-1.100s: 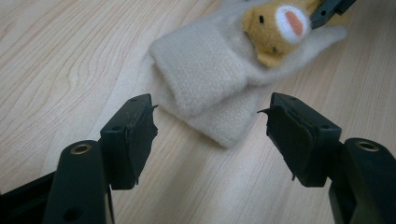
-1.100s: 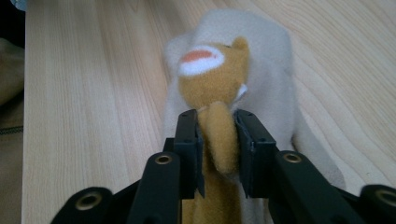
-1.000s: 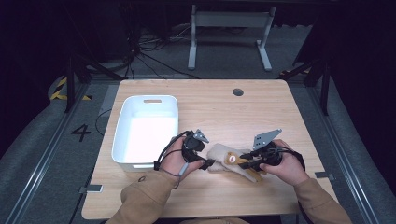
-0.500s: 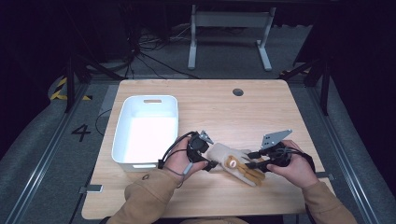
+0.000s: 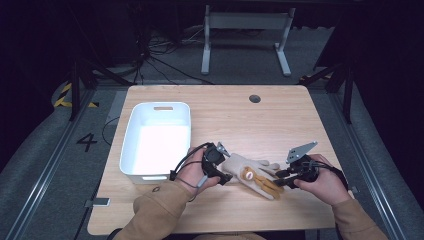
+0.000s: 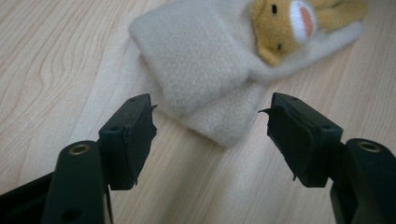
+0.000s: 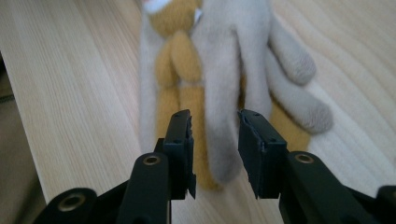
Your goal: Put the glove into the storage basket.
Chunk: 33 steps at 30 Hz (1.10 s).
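A cream fleece glove [image 5: 252, 177] with an orange bear sewn on it lies flat on the wooden table [image 5: 225, 110], near the front edge. My left gripper [image 5: 225, 172] is at its cuff end, open wide. In the left gripper view the cuff [image 6: 205, 79] lies just ahead of the left gripper [image 6: 210, 135], with the bear's face [image 6: 289, 23] beyond. My right gripper [image 5: 280, 179] is at the finger end. In the right gripper view its jaws stand narrowly apart on either side of one glove finger [image 7: 229, 116]; the right gripper [image 7: 215, 149] is not clearly pinching it.
A white plastic tub [image 5: 157, 140] stands on the table's left half, just left of my left hand. A round cable hole [image 5: 254, 98] sits near the far edge. Bare wood stretches behind the glove and to its right.
Both hands and the glove have shifted slightly toward the front right. The right gripper has slid out along the glove's fingers.
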Tool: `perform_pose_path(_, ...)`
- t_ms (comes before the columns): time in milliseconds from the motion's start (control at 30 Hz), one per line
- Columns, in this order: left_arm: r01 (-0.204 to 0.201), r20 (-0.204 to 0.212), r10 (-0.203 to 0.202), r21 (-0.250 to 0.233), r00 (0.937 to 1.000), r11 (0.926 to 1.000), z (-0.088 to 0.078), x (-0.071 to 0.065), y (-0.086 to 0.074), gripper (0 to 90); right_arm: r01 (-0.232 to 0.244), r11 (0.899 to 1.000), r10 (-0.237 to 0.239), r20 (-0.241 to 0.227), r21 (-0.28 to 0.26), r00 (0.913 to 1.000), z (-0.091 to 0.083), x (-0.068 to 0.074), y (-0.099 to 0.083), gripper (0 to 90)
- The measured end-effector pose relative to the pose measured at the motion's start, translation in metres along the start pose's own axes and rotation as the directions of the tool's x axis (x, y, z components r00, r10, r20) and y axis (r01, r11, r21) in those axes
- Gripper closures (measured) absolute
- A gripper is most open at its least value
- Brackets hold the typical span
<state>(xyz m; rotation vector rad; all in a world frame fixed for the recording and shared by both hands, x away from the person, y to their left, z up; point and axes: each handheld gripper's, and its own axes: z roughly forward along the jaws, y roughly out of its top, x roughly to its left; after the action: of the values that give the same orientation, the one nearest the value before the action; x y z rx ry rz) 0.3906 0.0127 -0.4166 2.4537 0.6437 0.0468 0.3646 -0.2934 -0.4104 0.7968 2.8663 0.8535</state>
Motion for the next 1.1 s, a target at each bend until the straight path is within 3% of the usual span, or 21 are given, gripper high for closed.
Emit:
perform_pose_path(300, -0.026, 0.004, 0.026, 0.021, 0.9996, 0.9994, 0.005, 0.003, -0.002, 43.1, -0.025, 0.996, 0.025, 0.001, 0.083, 0.9997, 0.006, -0.002, -0.006, 65.9)
perform_pose_path(500, -0.014, -0.005, 0.014, 0.018, 0.9999, 0.9997, 0.006, 0.006, -0.003, 43.0, -0.018, 0.990, 0.017, 0.005, 0.138, 0.9998, 0.008, -0.005, -0.008, 78.7)
perform_pose_path(600, -0.010, -0.010, 0.010, 0.017, 0.9999, 0.9998, 0.007, 0.007, -0.003, 41.2, -0.023, 0.989, 0.022, 0.013, 0.148, 0.9997, 0.010, -0.005, -0.009, 85.5)
perform_pose_path(767, -0.001, 0.006, 0.001, 0.016, 1.0000, 0.9999, 0.012, 0.008, -0.003, 42.0, -0.024, 0.988, 0.021, 0.020, 0.150, 0.9996, 0.010, -0.005, -0.008, 86.4)
perform_pose_path(1033, 0.003, 0.019, -0.003, -0.007, 0.9998, 1.0000, 0.018, 0.011, -0.003, 51.0, -0.022, 0.989, 0.020, 0.019, 0.148, 0.9996, 0.011, -0.005, -0.008, 86.5)
perform_pose_path(1100, 0.023, 0.040, -0.023, -0.007, 0.9989, 0.9997, 0.023, 0.013, -0.005, 50.4, -0.024, 0.989, 0.022, 0.018, 0.146, 0.9996, 0.012, -0.006, -0.009, 86.5)
